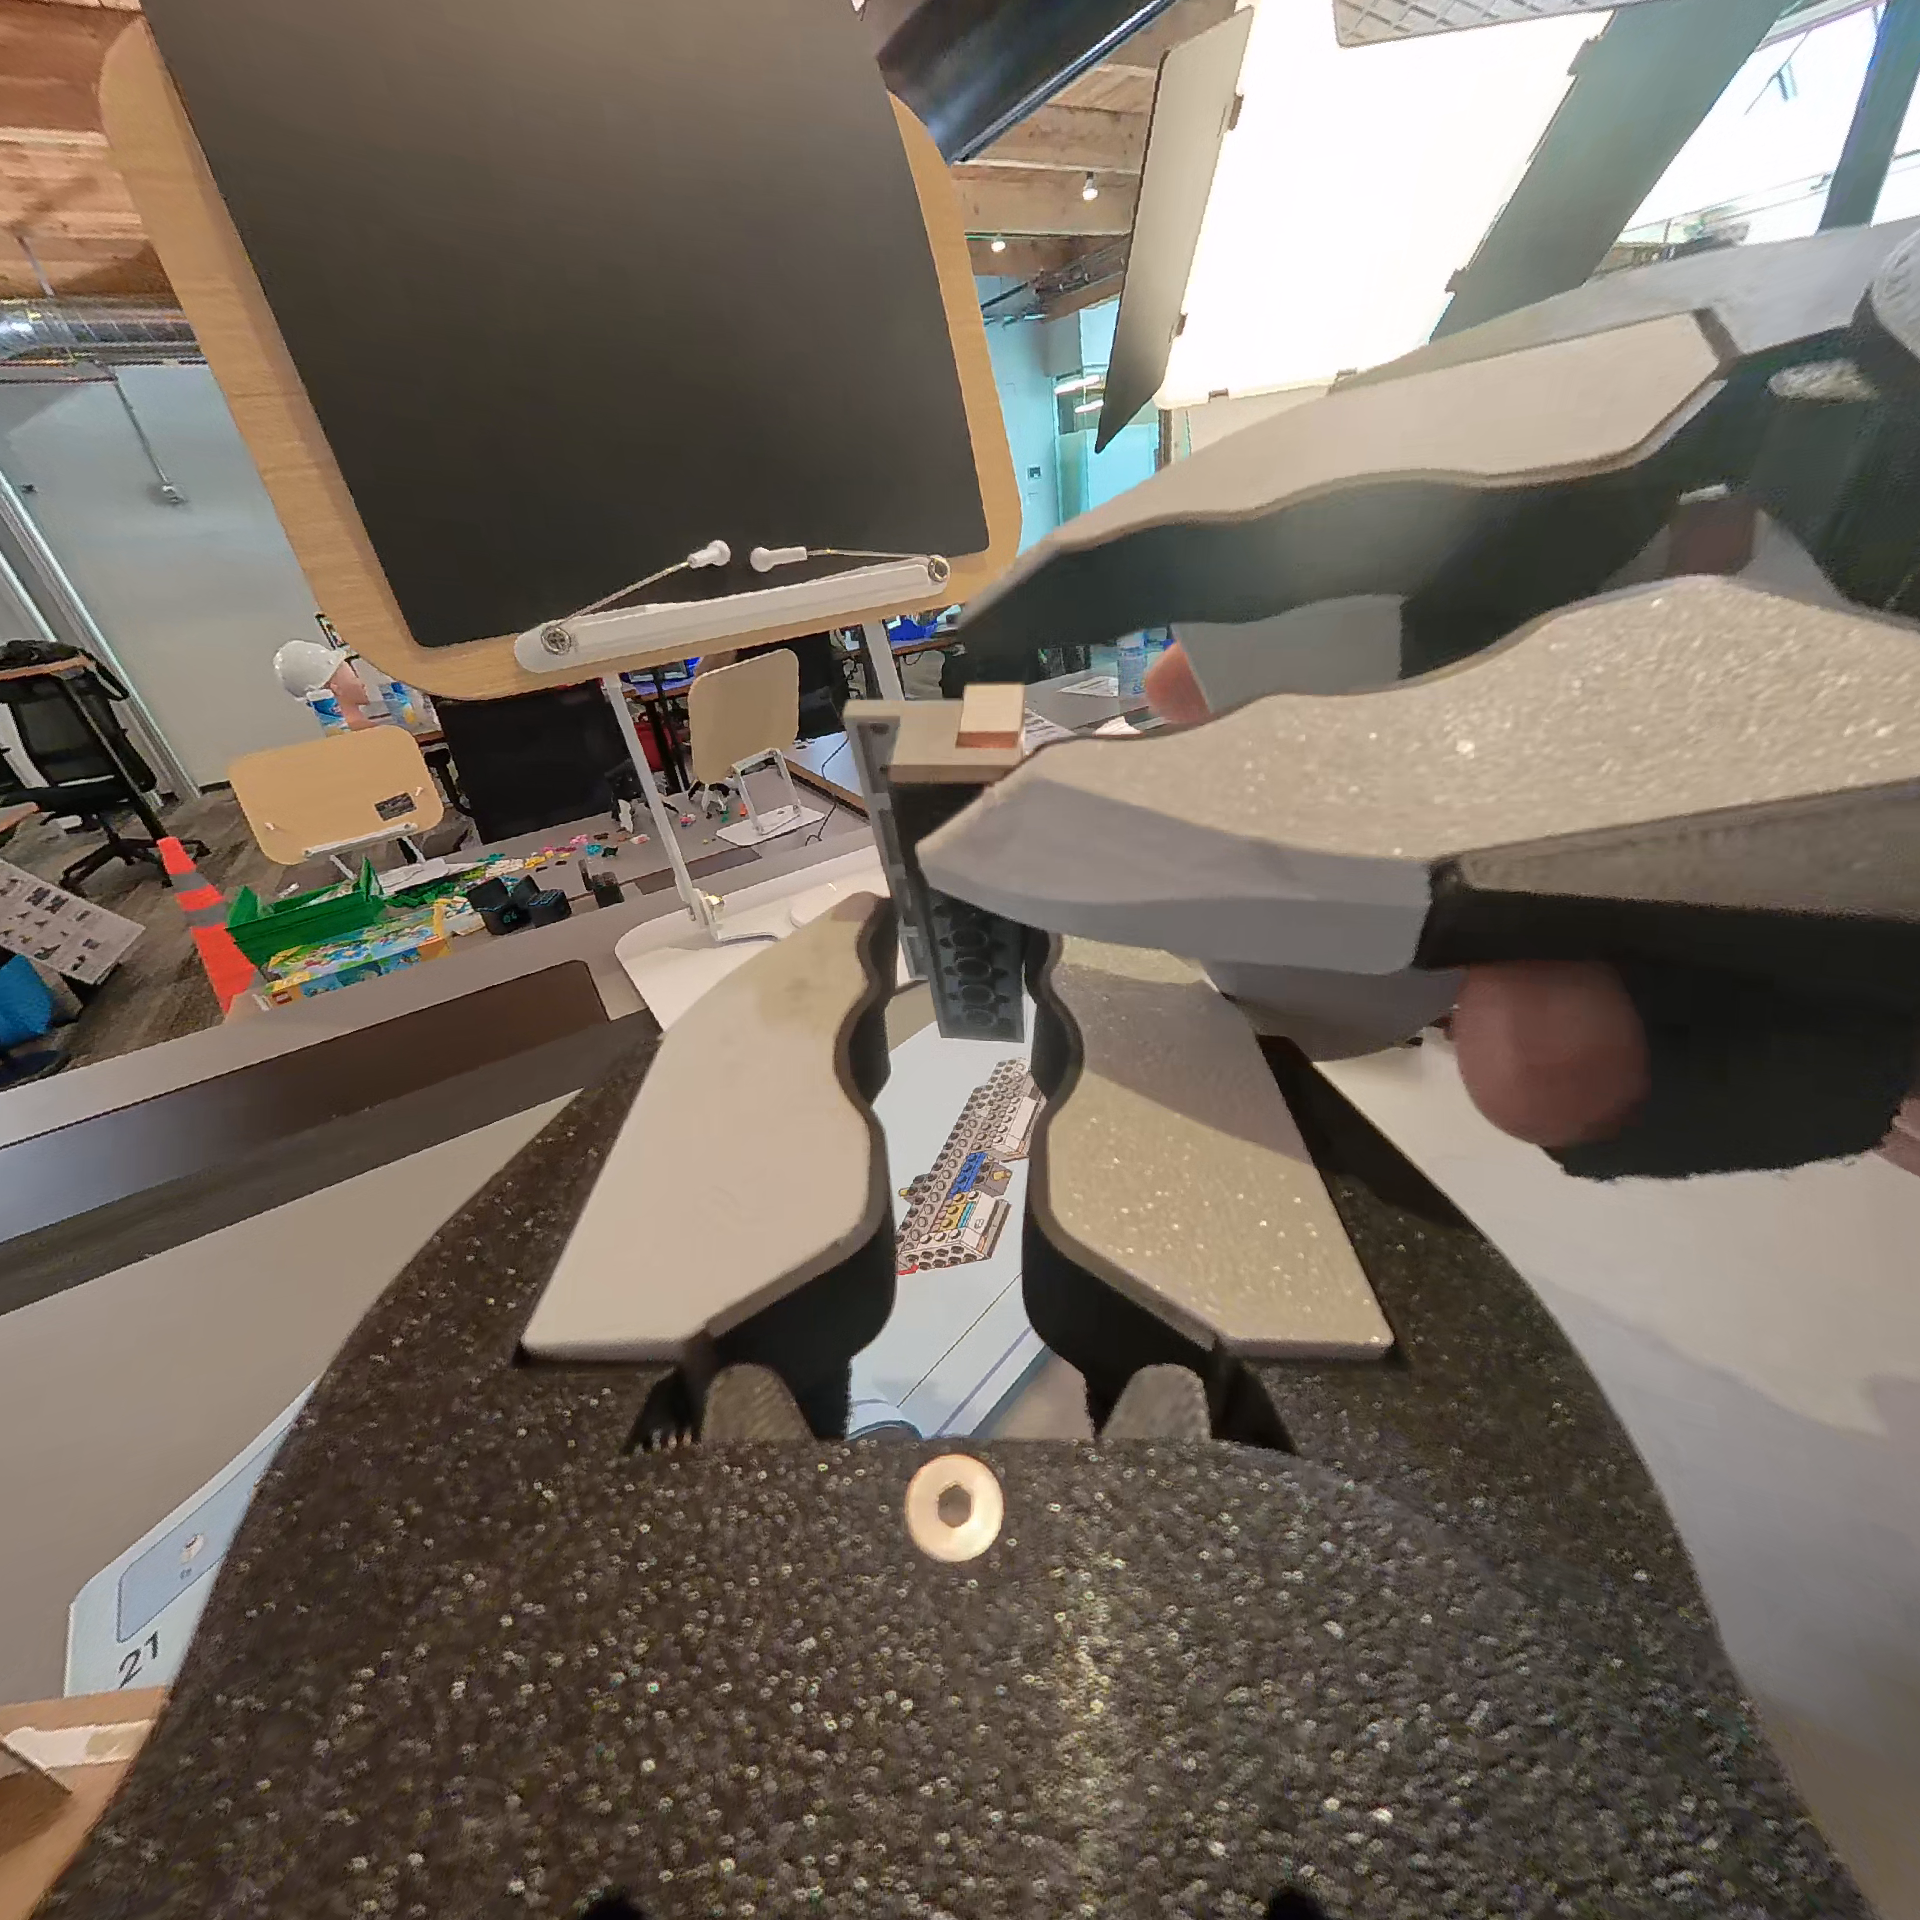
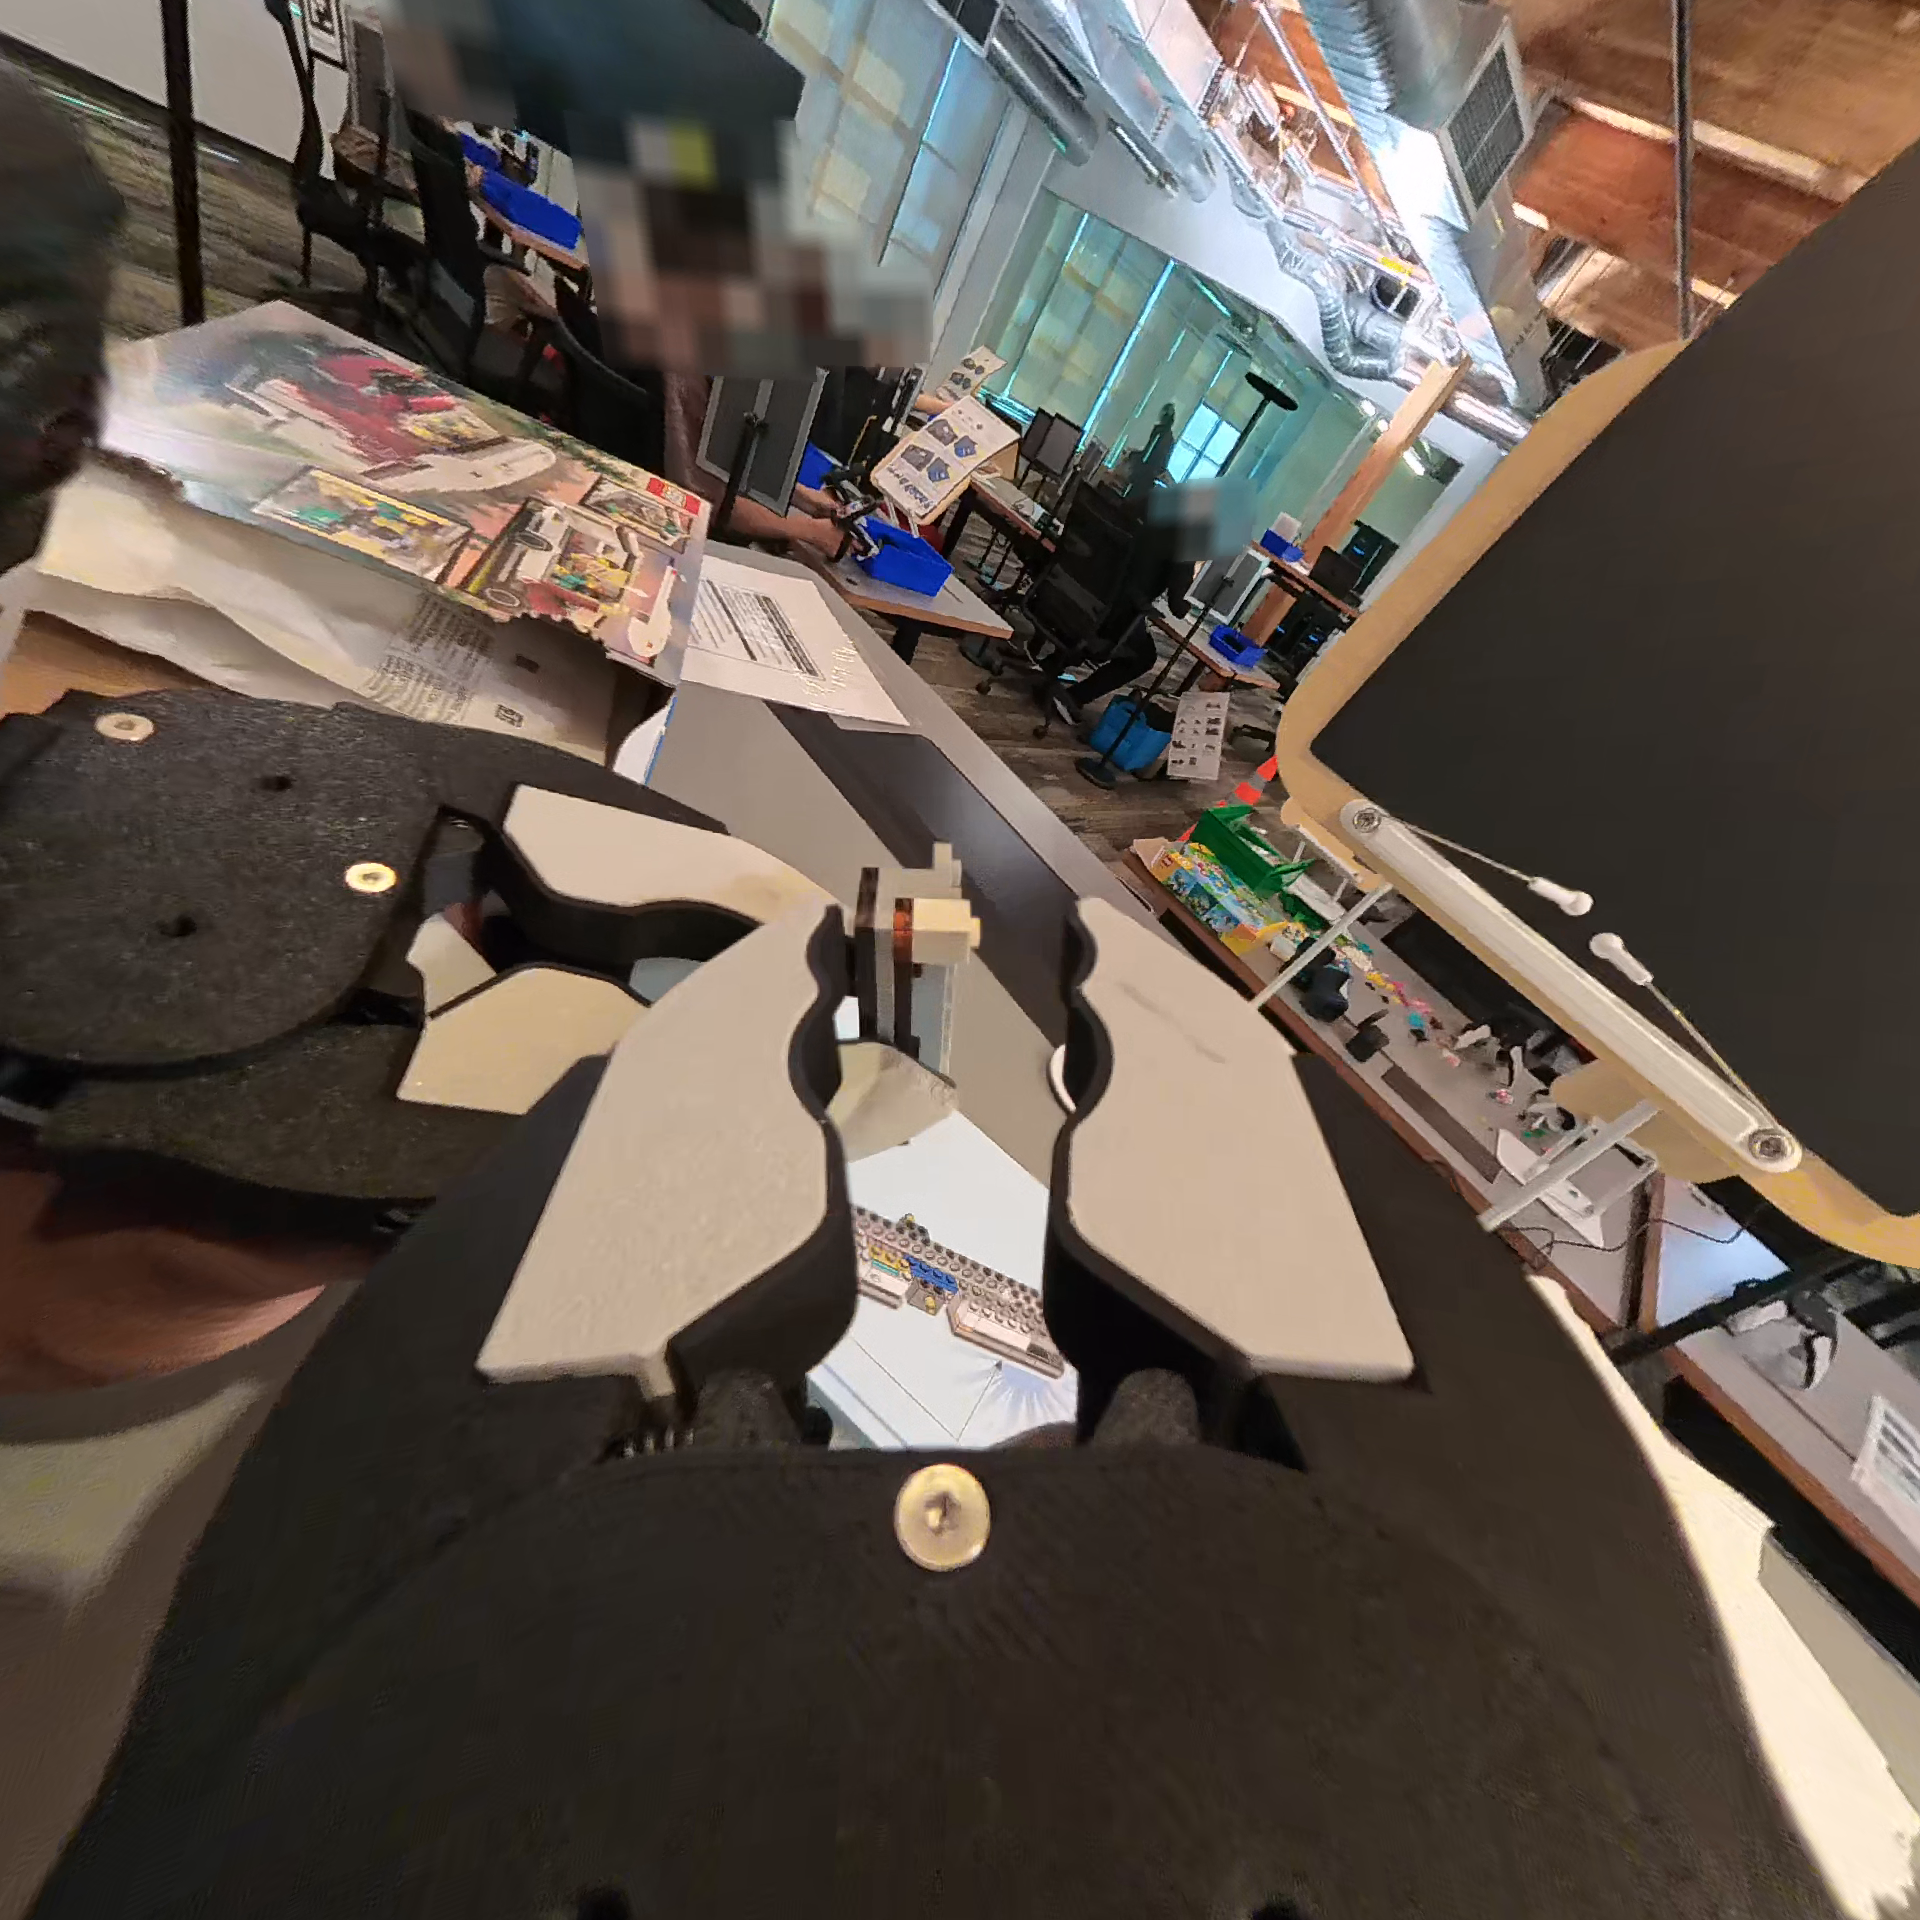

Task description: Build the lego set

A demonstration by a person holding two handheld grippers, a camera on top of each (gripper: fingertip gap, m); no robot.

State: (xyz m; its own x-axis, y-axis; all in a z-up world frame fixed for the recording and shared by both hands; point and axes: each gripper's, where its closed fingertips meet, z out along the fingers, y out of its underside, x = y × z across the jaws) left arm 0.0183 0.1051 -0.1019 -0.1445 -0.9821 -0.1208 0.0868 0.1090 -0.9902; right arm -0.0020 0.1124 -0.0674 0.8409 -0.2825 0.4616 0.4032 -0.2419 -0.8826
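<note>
Squarely between the left gripper's (image 1: 961,997) fingertips: a small brick assembly (image 1: 940,862), dark grey plates standing on end with a tan piece on top, both pads pressed on its lower end. Reaching in from 3 o'clock in the left wrist view: the right gripper (image 1: 951,727), fingers spread wide, one above and one below the tan top, neither seen pressing on it. In the right wrist view, same right gripper (image 2: 951,966) with jaws well apart; assembly (image 2: 904,956) close by the finger at 9 o'clock, clear daylight before the finger at 3 o'clock. Coming in from 9 o'clock there: the left gripper (image 2: 727,997), clamped on the assembly's base. Below both tools, toward 6 o'clock: an open instruction booklet (image 1: 966,1174) showing a printed grey model, flat on a pale table (image 1: 1558,1351). At 12 o'clock in the left view: a black-faced board with wooden rim (image 1: 582,312) on a white stand. At 9 o'clock: a green bin (image 1: 301,914) and scattered coloured bricks. At 10 o'clock in the right view: a picture-printed box (image 2: 395,488).
</note>
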